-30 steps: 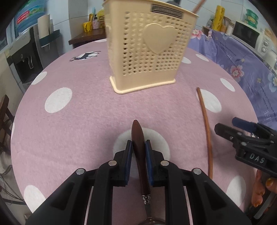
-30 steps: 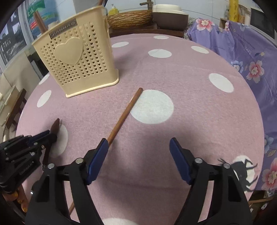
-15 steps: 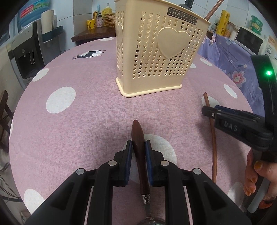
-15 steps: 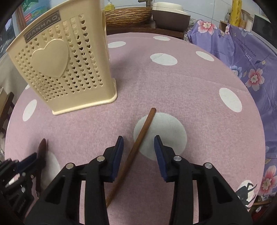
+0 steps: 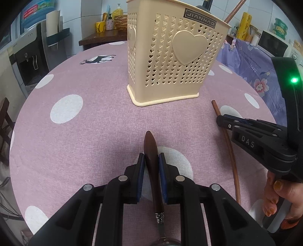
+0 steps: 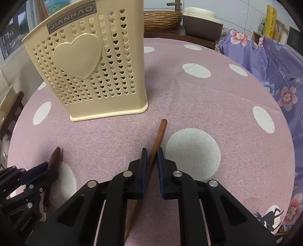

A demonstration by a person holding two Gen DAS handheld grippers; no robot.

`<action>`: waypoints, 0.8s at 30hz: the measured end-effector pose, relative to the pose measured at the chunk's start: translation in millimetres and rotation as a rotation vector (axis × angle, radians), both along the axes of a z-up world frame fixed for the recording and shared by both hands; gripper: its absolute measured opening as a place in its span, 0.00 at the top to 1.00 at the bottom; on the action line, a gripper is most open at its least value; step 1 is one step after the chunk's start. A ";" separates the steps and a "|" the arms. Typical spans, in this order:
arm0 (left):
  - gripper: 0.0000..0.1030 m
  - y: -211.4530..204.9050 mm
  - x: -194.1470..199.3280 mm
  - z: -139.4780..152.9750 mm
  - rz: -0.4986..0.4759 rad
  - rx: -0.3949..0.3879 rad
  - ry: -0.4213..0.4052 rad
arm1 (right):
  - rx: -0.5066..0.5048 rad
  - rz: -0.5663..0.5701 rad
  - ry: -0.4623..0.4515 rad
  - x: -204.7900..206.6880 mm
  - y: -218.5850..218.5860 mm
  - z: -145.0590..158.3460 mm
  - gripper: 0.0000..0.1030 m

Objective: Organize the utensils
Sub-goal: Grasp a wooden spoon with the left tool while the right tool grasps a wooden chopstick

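My left gripper (image 5: 151, 158) is shut on the dark wooden handle of a spoon (image 5: 150, 149), low over the table; its metal bowl shows at the bottom edge. My right gripper (image 6: 152, 153) is shut on a long brown chopstick (image 6: 161, 130) that lies on the cloth, tip pointing away. The chopstick also shows in the left wrist view (image 5: 230, 149) beside the right gripper (image 5: 220, 119). A cream perforated utensil holder (image 5: 170, 66) with a heart stands upright beyond both; it also shows in the right wrist view (image 6: 85, 72). The left gripper (image 6: 44, 167) and spoon handle (image 6: 55, 157) show at left.
The round table has a pink cloth with white dots (image 5: 66, 107). A brown stick (image 5: 233, 11) leans out of the holder. A purple floral cloth (image 6: 274, 62) lies to the right. A water dispenser (image 5: 30, 54) and counter clutter stand behind.
My right gripper moved forward over the chopstick and its jaws closed on it. Both grippers came closer to the holder. The left gripper kept its hold on the spoon.
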State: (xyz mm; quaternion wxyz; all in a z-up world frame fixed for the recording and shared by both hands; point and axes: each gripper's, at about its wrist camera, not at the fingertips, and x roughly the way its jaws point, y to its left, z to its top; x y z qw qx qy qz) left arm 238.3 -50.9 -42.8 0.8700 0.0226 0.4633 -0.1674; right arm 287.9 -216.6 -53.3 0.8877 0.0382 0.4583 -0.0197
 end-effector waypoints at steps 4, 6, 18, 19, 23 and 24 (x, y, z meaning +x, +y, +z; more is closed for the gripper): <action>0.84 0.6 0.2 -0.1 -0.001 -0.006 0.003 | 0.027 0.001 0.000 -4.6 -3.0 0.1 0.90; 0.84 0.7 0.4 -0.2 0.001 -0.006 0.002 | 0.024 0.006 0.000 -6.7 -2.3 0.0 0.90; 0.74 -1.9 4.6 0.7 0.008 -0.020 0.014 | 0.021 0.011 -0.007 -10.1 -1.4 -1.4 0.90; 0.71 -3.9 5.4 0.9 0.006 -0.016 0.013 | 0.022 0.011 -0.007 -10.4 -1.2 -1.4 0.90; 0.71 -10.1 5.2 -0.3 -0.003 0.022 -0.007 | 0.028 0.011 -0.008 -10.4 -2.5 -0.9 0.90; 0.71 -10.1 5.4 -0.1 -0.002 0.021 -0.007 | 0.029 0.011 -0.009 -10.5 -2.6 -0.8 0.90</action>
